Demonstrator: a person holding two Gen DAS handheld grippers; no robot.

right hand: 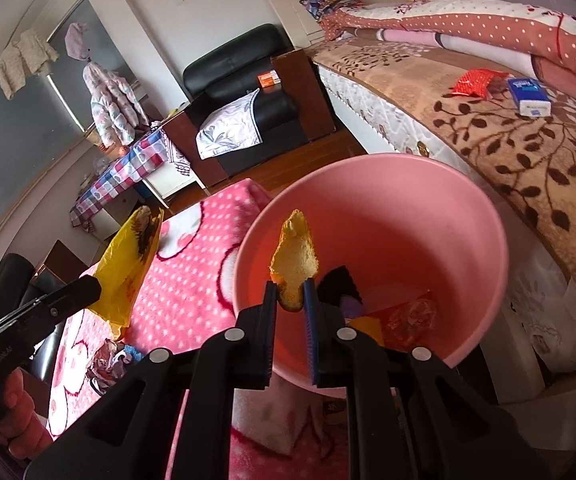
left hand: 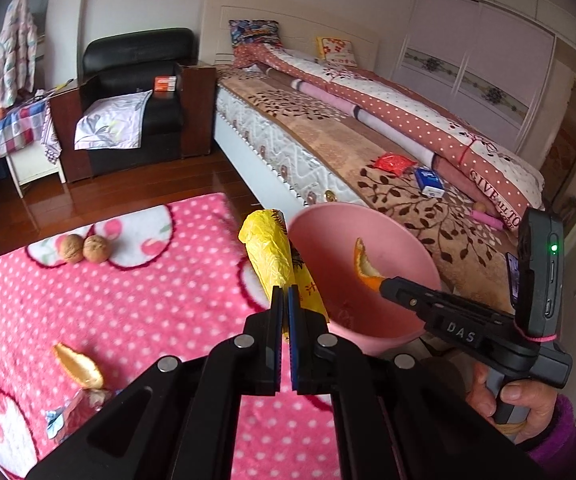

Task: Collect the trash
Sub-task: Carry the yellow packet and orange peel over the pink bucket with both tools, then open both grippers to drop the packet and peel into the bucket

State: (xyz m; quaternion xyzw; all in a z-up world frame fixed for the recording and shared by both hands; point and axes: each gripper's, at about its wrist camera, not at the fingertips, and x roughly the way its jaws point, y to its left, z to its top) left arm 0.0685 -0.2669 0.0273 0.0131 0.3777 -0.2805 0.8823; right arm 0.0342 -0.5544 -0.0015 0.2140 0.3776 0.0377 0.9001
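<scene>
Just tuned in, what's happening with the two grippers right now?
A person is clearing trash off a pink blanket into a pink bin. The right gripper pinches an orange peel over the bin's mouth, not yet dropped. The left gripper is shut on a yellow wrapper beside the bin. The bin already holds some wrappers. Another peel, a crumpled wrapper and two walnuts lie on the blanket.

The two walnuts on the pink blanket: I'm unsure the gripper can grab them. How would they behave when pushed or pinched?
The walnuts look round and hard-shelled, so they would probably roll if nudged, though the fluffy pink blanket may slow them. Narrow flat pads could squeeze one out sideways. They touch, so pushing one likely moves both.
</scene>
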